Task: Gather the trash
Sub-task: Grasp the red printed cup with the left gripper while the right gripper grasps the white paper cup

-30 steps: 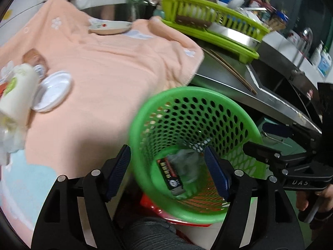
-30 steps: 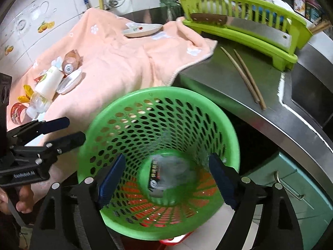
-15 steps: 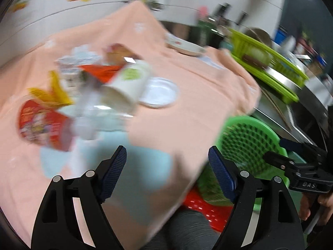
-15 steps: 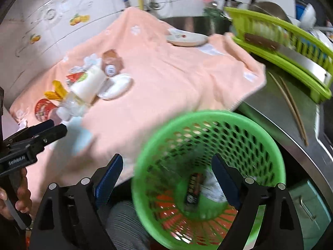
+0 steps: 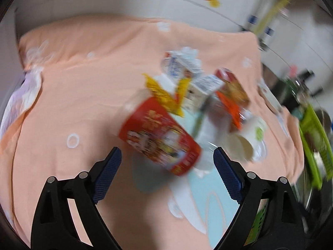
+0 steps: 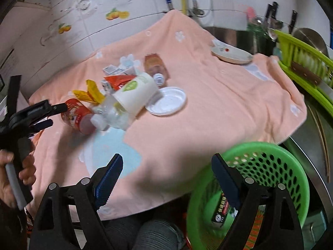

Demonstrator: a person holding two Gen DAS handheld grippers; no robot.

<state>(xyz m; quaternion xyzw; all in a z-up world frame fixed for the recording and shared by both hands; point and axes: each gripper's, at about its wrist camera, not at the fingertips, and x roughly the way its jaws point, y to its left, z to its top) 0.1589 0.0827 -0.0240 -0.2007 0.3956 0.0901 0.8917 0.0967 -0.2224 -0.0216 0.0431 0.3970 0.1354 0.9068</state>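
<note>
A pile of trash lies on the peach towel (image 6: 218, 108): a red noodle cup (image 5: 160, 139) on its side, a white paper cup (image 6: 135, 93), a yellow wrapper (image 5: 164, 91), small cartons (image 5: 183, 64), a clear plastic bottle (image 6: 110, 114), a brown bottle (image 6: 155, 65) and a white lid (image 6: 166, 101). My left gripper (image 5: 166, 166) is open and empty, just in front of the red cup; it also shows in the right wrist view (image 6: 47, 114). My right gripper (image 6: 166, 175) is open and empty over the towel's front edge. The green trash basket (image 6: 270, 152) holds a dark packet (image 6: 221, 210).
A small plate (image 6: 231, 54) lies at the towel's far end. A green dish rack (image 6: 308, 62) stands at the right. Chopsticks (image 6: 322, 135) lie on the steel counter beside the sink. Tiled wall behind.
Both grippers swung left from above the basket toward the trash pile. The left gripper has come close to the red cup. Both stayed open.
</note>
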